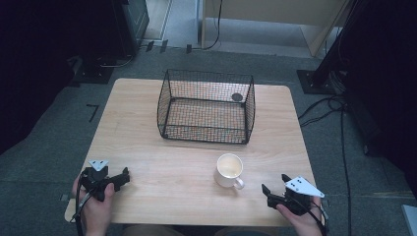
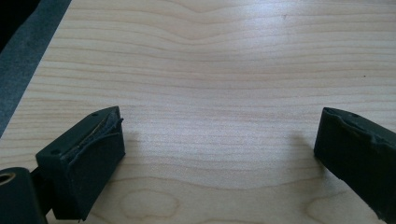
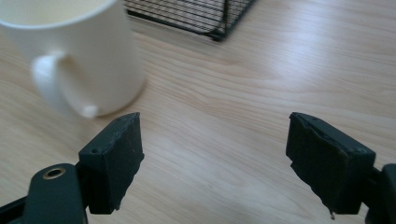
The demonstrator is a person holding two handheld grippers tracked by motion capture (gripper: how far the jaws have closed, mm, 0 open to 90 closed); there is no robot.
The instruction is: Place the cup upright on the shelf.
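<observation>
At the moment of inspection no work on the mug (image 1: 229, 170) had begun: it stood untouched on the table (image 1: 147, 147), upright, near the front edge and right of centre, well apart from the wire basket (image 1: 206, 105) behind it. The basket appeared empty apart from a small dark disc (image 1: 237, 97) at its far right corner; whether that lay inside or beneath could not be determined. The right gripper (image 1: 275, 189) rested at the front right of the table, near the mug but clear of it, its jaws spread wide with nothing between them, as its own view confirmed (image 3: 212, 158). The left gripper (image 1: 120, 178) sat at the front left, well apart from the mug, jaws likewise spread over bare wood (image 2: 219, 149). In my judgement the whole job remained: approach, grasp, lift and, probably, placement in the basket. The mug was white or cream, glossy, plain, with a single loop handle (image 3: 53, 86) turned toward the person's right side and thus toward the right gripper; the interior looked empty and pale
</observation>
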